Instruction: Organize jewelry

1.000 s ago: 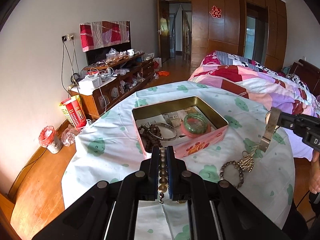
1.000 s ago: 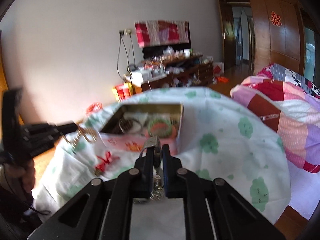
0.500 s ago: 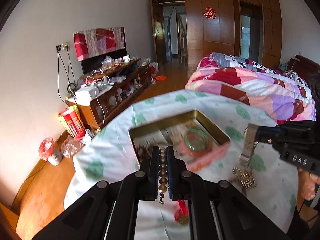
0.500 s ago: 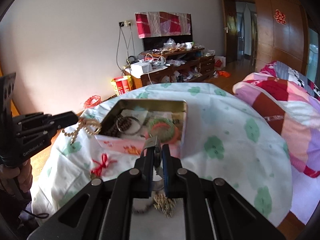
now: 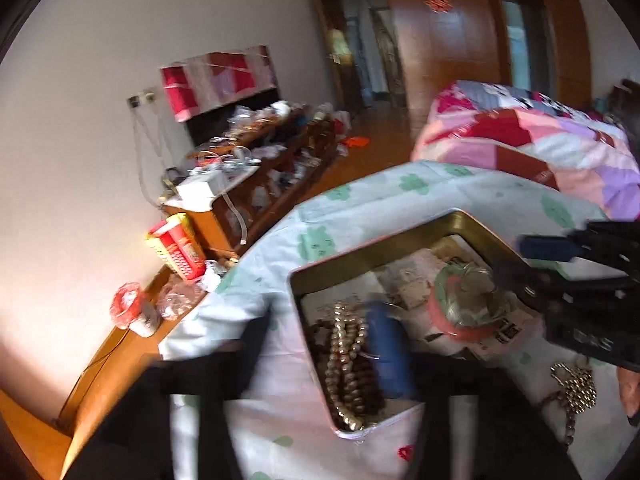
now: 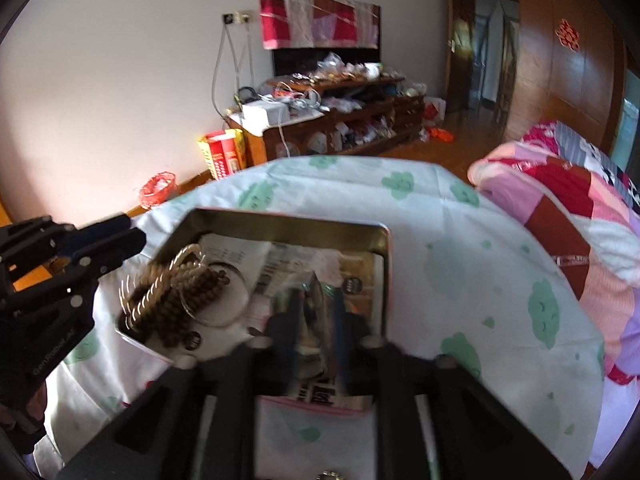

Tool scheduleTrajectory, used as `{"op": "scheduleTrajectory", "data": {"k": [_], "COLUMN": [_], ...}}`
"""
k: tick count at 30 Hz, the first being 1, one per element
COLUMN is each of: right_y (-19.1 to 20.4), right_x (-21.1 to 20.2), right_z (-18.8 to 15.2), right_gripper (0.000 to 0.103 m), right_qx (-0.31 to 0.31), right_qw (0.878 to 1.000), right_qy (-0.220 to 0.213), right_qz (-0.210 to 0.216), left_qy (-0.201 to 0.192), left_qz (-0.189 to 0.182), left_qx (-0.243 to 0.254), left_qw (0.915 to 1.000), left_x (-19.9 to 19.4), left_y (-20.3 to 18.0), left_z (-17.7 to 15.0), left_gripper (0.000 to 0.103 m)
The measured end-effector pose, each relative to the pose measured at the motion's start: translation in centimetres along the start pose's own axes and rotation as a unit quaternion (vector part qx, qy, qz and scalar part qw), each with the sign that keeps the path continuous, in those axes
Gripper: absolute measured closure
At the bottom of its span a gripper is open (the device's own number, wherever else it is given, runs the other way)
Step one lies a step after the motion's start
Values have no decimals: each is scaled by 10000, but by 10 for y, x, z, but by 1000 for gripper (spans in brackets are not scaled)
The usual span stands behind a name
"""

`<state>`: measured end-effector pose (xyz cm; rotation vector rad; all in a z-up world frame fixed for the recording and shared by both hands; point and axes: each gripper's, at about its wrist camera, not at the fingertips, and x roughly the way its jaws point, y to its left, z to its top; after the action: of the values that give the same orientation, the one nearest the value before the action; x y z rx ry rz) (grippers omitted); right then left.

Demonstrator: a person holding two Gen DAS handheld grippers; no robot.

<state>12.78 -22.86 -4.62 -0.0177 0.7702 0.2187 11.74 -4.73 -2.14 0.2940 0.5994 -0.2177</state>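
Observation:
A gold-lined pink tin [image 5: 384,246] [image 6: 288,220] sits on the cloth-covered table. My left gripper [image 5: 320,344] is open over the tin's near left corner; a gold bead string [image 5: 346,364] lies in the tin below it, on dark brown beads [image 6: 188,300]. My right gripper [image 6: 316,320] is open over the tin's right part, above a green bangle on a pink ring [image 5: 464,300]. A metal clasp piece [image 6: 312,304] shows blurred between its fingers. A gold bead bracelet [image 5: 574,386] lies on the cloth outside the tin.
The round table has a white cloth with green prints [image 6: 460,248]. A bed with a patchwork quilt [image 6: 568,196] stands to the right. A cluttered wooden cabinet [image 6: 332,120] lines the far wall. A red basket [image 6: 158,188] sits on the floor.
Both grippers have opened and moved down over the tin. The gold bead string has left the left gripper and lies in the tin. The right gripper's clasp item has dropped.

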Motion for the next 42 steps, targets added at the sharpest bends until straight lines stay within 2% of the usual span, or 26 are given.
{"op": "scheduleTrajectory", "data": {"k": [1, 7, 10, 15, 21, 27, 28, 29, 30, 31, 34, 35, 36, 42], "right_y": [-3, -16, -22, -21, -1, 0, -1, 0, 0, -1, 3, 4, 5, 7], "right_x": [-4, -39, -61, -80, -69, -54, -55, -55, -54, -54, -55, -56, -57, -64], "right_z": [-5, -40, -64, -100, -116, -120, -120, -121, -122, -124, -124, -125, -125, -125], "right_gripper": [59, 58, 56, 55, 55, 56, 60, 64, 76, 82, 84, 85, 86, 86], "right_qx": [41, 38, 80, 193, -54, -43, -43, -45, -45, -49, -133, -178, -202, -152], "right_qw": [10000, 9995, 9987, 9984, 9991, 9988, 9990, 9991, 9990, 9990, 9990, 9989, 9989, 9996], "right_qy": [-24, -38, -80, -15, 179, 374, 335, 331, 371, 396, 365, 340, 307, 142], "right_qz": [-10, -308, -494, -526, -380, -309, -291, -263, -225, -223, -239, -272, -291, -198], "left_qy": [-108, -98, 73, 466, 651, 932, 957, 981, 1021, 1023, 1016, 1017, 1025, 984], "left_qz": [64, 39, -17, -167, -260, -366, -378, -395, -432, -552, -635, -700, -761, -838], "left_qx": [-22, -168, -283, -342, -85, -45, -32, -15, -17, -73, 14, 34, 40, 121], "left_qw": [9999, 9998, 9996, 9982, 9975, 9950, 9947, 9944, 9938, 9932, 9928, 9923, 9918, 9915], "left_x": [-5, -35, -46, -49, -40, -22, -21, -20, -18, -19, -21, -21, -22, -26], "left_y": [1, 4, 2, -10, -36, -45, -46, -46, -46, -45, -50, -51, -52, -58], "left_z": [-3, -30, -51, -82, -92, -104, -105, -106, -106, -107, -107, -107, -107, -108], "left_gripper": [20, 20, 20, 20, 20, 21, 24, 34, 44, 48, 72, 87, 96, 102]}}
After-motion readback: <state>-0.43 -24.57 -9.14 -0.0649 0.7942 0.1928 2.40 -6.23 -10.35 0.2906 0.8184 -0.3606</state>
